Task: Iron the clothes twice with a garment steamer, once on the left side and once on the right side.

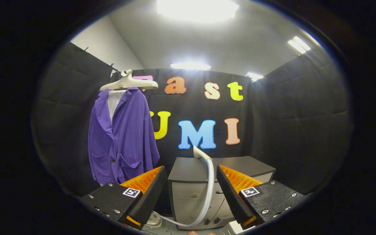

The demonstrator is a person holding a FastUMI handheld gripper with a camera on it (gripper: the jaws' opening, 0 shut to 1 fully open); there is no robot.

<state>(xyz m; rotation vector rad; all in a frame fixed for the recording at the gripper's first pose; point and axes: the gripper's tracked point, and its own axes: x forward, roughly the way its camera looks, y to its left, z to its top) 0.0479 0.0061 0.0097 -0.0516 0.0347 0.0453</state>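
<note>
Gripper (192, 192) spread wide, holding nothing; steamer hose (209, 182) runs between fingers, w/ handle (198, 152) resting on cabinet (227, 168). Jacket (122, 137) hangs on hanger (128, 83), left of cabinet. Looks like neither pass begun yet: steamer to grab first.

Ceiling panels (197, 9) are blazing overhead, glaring white; fisheye is bending the edges, the booth below staying dim but sharp.

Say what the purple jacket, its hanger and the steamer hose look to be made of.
Purple jacket: soft woven cloth, matte, draping in folds. Hanger: probably moulded plastic, smooth and pale. Steamer hose: likely flexible plastic, whitish and glossy, curving between the open gripper fingers.
</note>
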